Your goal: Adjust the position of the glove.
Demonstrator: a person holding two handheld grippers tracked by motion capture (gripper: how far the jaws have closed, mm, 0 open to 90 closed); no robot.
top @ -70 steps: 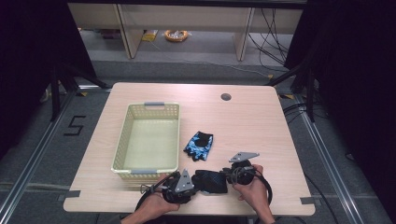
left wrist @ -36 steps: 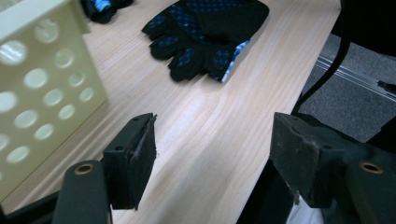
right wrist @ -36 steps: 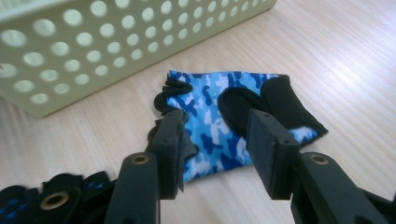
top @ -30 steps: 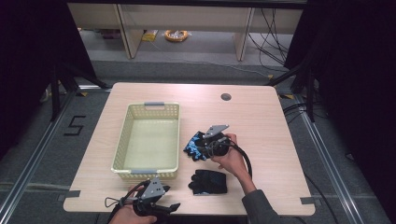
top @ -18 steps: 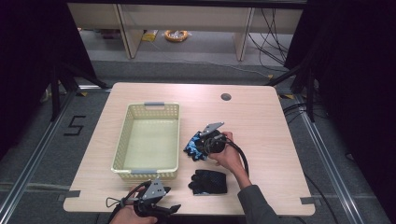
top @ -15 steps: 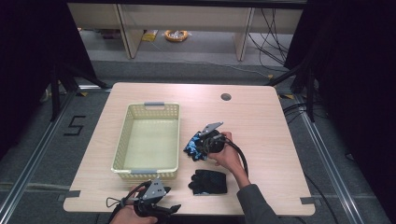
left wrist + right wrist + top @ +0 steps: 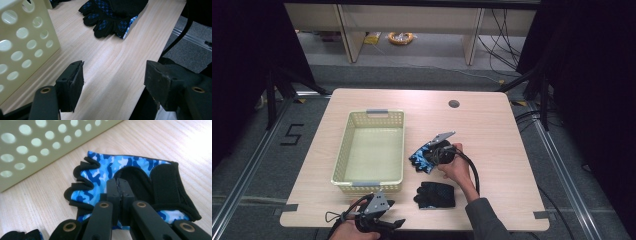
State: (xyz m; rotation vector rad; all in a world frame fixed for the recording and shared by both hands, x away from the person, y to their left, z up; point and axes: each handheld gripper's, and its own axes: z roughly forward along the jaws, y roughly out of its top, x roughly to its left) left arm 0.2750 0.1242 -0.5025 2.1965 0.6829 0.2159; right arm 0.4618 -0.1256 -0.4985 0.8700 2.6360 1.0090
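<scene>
A blue camouflage glove (image 7: 418,156) (image 7: 117,167) lies flat on the wooden table (image 7: 492,125), just right of the cream basket (image 7: 370,148). My right gripper (image 7: 431,156) (image 7: 120,183) points down at it. Its jaws have just been closing and now meet on the fabric at the glove's black palm opening. A black glove (image 7: 435,194) (image 7: 110,17) lies loose nearer the front edge. My left gripper (image 7: 394,225) (image 7: 115,72) hovers at the front edge, open, with bare wood between its jaws.
The perforated basket (image 7: 22,37) (image 7: 37,142) has nothing inside. A round cable hole (image 7: 454,104) sits at the table's far side. Bare wood stretches right of the gloves. Dark curtains and floor rails surround the table.
Both grippers were at the black glove; it now lies let go. The right gripper went up to the blue glove and has stayed on it. The left drew back to the front edge.
</scene>
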